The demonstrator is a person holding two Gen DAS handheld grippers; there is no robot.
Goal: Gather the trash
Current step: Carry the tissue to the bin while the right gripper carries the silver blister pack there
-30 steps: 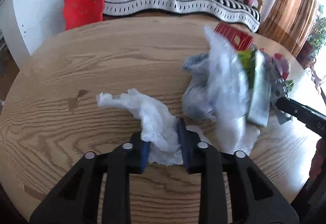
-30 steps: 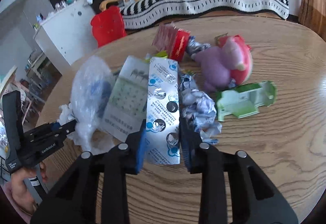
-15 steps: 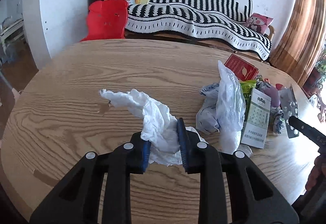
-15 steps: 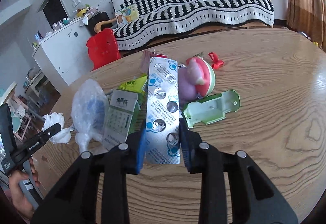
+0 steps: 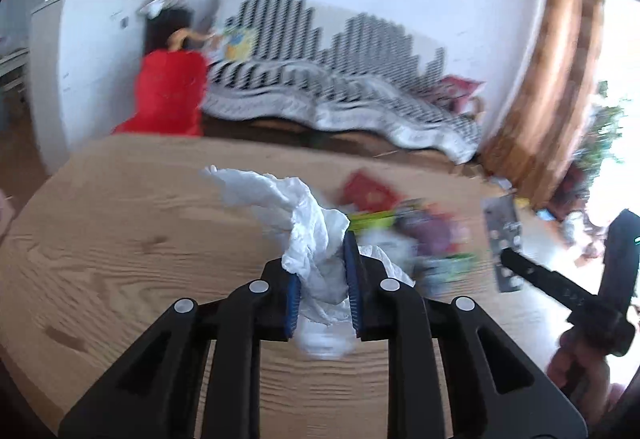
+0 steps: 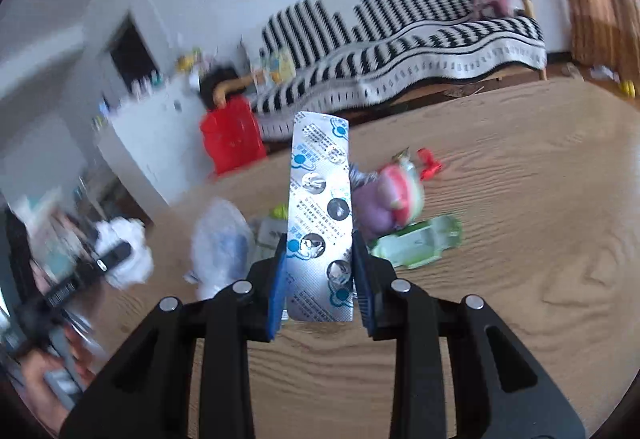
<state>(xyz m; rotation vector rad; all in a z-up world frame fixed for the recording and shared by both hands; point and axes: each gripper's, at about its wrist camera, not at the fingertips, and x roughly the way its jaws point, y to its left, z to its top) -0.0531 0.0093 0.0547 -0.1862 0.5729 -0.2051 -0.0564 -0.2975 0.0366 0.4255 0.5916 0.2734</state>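
Observation:
My left gripper [image 5: 320, 271] has a crumpled white tissue [image 5: 308, 223] pinched between its blue pads, lifted off the wooden table [image 5: 120, 231]; its jaws are closing tighter on it. In the right wrist view my right gripper [image 6: 320, 279] is shut on a silver blister pack [image 6: 320, 215] that stands upright between the pads, above the table [image 6: 520, 199]. The same blister pack [image 5: 502, 239] shows at the right of the left wrist view, and the tissue [image 6: 128, 251] at the left of the right wrist view. Both views are blurred.
A pile stays on the table: a clear plastic bag [image 6: 220, 243], a purple and pink toy [image 6: 388, 195], a green carton [image 6: 416, 243], a red clip [image 6: 430, 163], a red box [image 5: 368, 193]. Behind stand a striped sofa [image 6: 400, 51], a red chair [image 5: 168, 95] and a white cabinet [image 5: 92, 71].
Both grippers have risen and tilted up with their loads; the tissue has come off the table, the blister pack is higher, and the pile has dropped back in both views.

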